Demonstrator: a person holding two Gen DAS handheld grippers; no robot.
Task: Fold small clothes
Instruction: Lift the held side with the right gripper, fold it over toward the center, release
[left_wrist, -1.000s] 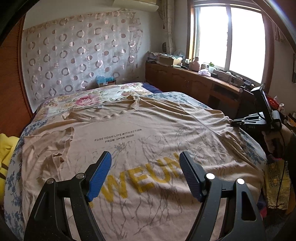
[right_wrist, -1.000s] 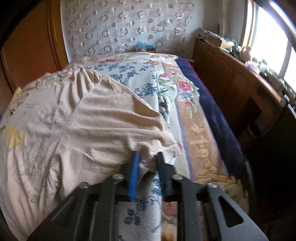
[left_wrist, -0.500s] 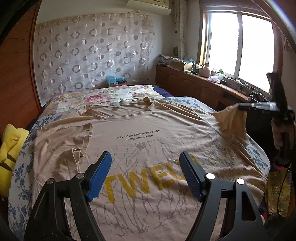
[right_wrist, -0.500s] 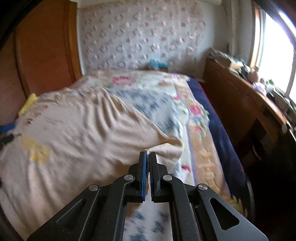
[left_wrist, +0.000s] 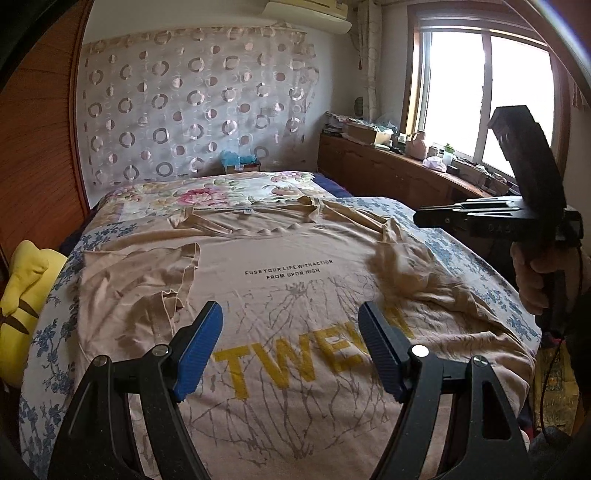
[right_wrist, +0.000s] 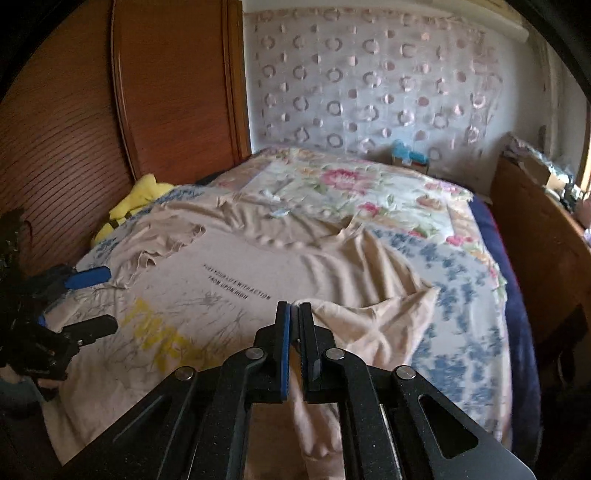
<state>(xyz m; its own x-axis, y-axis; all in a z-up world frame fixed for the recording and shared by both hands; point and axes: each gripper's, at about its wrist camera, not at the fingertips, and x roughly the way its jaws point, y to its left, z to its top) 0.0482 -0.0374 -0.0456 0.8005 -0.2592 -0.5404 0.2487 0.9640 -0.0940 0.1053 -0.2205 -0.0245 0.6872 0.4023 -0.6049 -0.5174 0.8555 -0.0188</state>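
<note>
Beige short-sleeved T-shirt with yellow lettering (left_wrist: 288, 295) spread front-up over floral bedspread (left_wrist: 229, 192), filling centre and lower half of left wrist view. Left sleeve crumpled and folded inward at mid-left. Right sleeve (right_wrist: 388, 314) pulled inward over the shirt body, hanging from the right gripper (right_wrist: 293, 332) at lower centre of right wrist view. Right gripper fingers clenched on sleeve fabric, cloth trailing down between the black arms.

Left gripper (left_wrist: 290, 332) at bottom centre of left wrist view, blue-padded fingers released and spread wide, hovering above the yellow lettering, apart from the cloth.

Edges and room: bare bedspread strip along right side of bed, beyond the shirt's right edge; dark blue bed border (right_wrist: 517, 295) next to that. Wooden sideboard (left_wrist: 388, 166) under the window at right of frame, close beside the bed. Ribbed wooden panel (right_wrist: 66, 147) along upper left of right wrist view. Yellow soft item (left_wrist: 22, 295) wedged at left bed edge.

Hidden or unclear: shirt hem cut off by bottom frame edge and gripper arms. Last letters of yellow word covered by folded sleeve and right finger. Right wrist view motion-blurred at sleeve and bedspread. Neck label too small to read.

Writing: small black print "FUSE YOUR LIFE WITH ACTION / FROM UPON HIGH"; large yellow "TWE…" below it, remainder hidden.
</note>
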